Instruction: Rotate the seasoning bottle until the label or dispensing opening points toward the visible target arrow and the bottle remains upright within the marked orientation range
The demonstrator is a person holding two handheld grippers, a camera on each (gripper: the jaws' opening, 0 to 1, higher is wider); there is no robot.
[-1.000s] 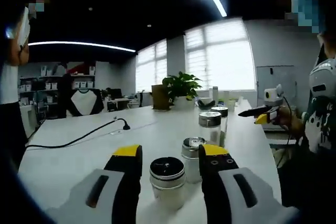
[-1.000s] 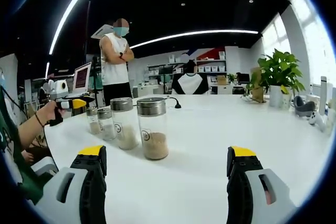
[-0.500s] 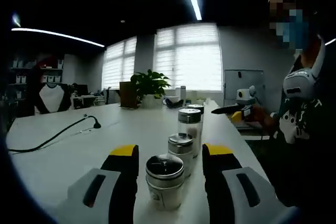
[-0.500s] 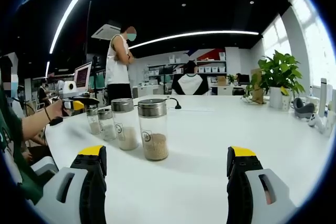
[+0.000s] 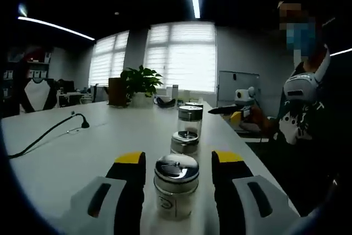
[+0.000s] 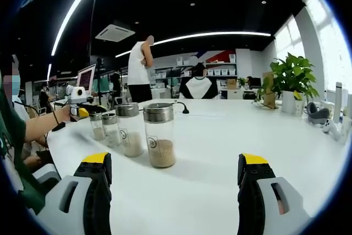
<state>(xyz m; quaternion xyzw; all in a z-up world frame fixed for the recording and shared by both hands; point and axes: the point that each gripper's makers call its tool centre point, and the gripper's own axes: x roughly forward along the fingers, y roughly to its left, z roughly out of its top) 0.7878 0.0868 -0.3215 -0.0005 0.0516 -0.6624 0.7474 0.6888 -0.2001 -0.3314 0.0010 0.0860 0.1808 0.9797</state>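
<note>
Left tool (image 5: 179, 171) released, jaws flanking the nearest seasoning bottle (image 5: 176, 186) on the surface (image 5: 82, 152). Close squarely on the body (no arrow visible), then twist upright. Right tool (image 6: 175, 175) released, idle.

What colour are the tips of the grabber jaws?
Yellow, on black jaws. The right hand-held gripper shows it best, in the right gripper view.
</note>
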